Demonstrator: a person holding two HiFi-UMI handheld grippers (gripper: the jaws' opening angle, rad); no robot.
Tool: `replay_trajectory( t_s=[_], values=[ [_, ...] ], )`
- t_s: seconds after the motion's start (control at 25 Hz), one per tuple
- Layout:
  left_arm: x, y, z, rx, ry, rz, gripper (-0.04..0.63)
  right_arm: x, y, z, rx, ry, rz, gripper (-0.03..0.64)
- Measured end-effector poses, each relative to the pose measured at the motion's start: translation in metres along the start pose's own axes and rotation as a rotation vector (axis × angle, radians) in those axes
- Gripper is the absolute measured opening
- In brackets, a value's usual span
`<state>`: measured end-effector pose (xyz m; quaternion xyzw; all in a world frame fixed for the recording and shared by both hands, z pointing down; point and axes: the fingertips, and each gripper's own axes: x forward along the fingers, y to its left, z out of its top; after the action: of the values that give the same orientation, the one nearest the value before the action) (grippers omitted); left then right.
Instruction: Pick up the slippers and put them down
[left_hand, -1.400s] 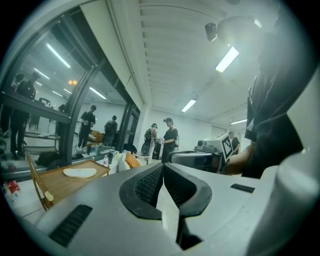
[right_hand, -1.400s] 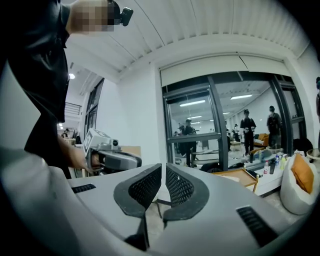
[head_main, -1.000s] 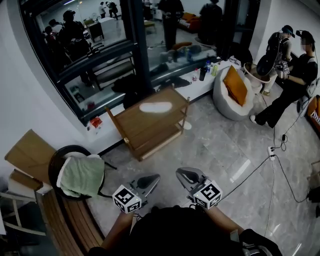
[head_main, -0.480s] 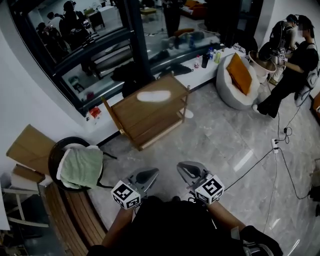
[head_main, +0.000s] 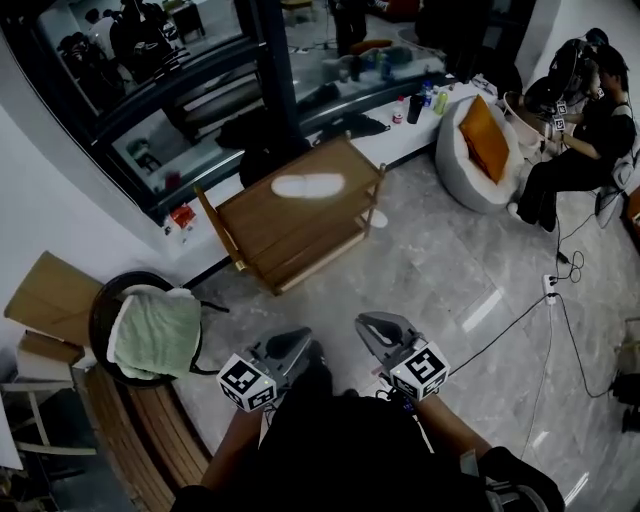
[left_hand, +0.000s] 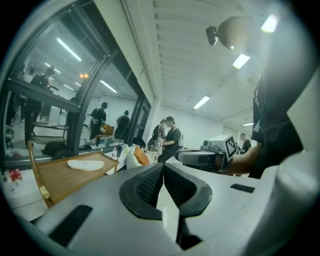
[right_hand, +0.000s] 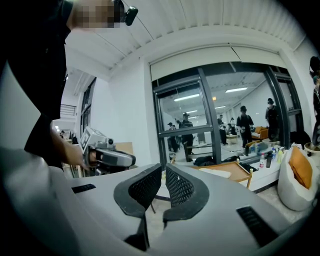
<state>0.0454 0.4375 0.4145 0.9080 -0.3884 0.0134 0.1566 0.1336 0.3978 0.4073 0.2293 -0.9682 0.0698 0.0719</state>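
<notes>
A white slipper (head_main: 308, 185) lies flat on top of a low wooden rack (head_main: 262, 230) by the window wall. It also shows as the slipper (left_hand: 86, 164) in the left gripper view and the slipper (right_hand: 218, 173) in the right gripper view. A second white piece (head_main: 376, 217) pokes out at the rack's right end, low down. My left gripper (head_main: 298, 343) and right gripper (head_main: 368, 325) hang side by side over the floor, well short of the rack. Both point toward it, shut and with nothing in them.
A round black chair with a green towel (head_main: 155, 330) stands at the left, with cardboard (head_main: 50, 295) behind it. A white beanbag with an orange cushion (head_main: 480, 150) and a seated person (head_main: 580, 150) are at the right. A cable and power strip (head_main: 548, 285) lie on the floor.
Both grippers have drifted a little forward and lower, toward the rack, as the head view shifted. Their jaws stayed shut and the slipper has not moved.
</notes>
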Motion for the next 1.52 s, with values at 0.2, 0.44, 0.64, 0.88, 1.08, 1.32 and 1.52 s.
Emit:
replay_trajectory(
  t_s=[0.2,0.44,0.64,0.88,1.08,1.32,1.52],
  values=[
    [0.012,0.059,0.017,-0.006,-0.016,-0.001,0.014,0.05,-0.029,0.014,-0.006,0.016,-0.016,0.035],
    [0.021,0.133,0.035,-0.03,-0.012,-0.02,0.014,0.116,-0.061,0.035,-0.037,0.032,-0.035,0.035],
    [0.03,0.182,0.05,-0.024,-0.012,-0.052,0.014,0.156,-0.089,0.047,-0.05,0.041,-0.078,0.035],
    [0.042,0.227,0.048,-0.04,-0.003,-0.057,0.014,0.183,-0.123,0.045,-0.051,0.074,-0.128,0.037],
    [0.067,0.26,0.046,-0.056,0.023,-0.04,0.014,0.198,-0.163,0.037,-0.011,0.081,-0.131,0.037],
    [0.107,0.301,0.051,-0.063,0.065,0.024,0.014,0.22,-0.231,0.029,0.007,0.077,-0.104,0.037],
    [0.144,0.35,0.055,-0.101,0.113,0.11,0.014,0.249,-0.302,0.029,0.031,0.106,-0.051,0.037]
  ],
)
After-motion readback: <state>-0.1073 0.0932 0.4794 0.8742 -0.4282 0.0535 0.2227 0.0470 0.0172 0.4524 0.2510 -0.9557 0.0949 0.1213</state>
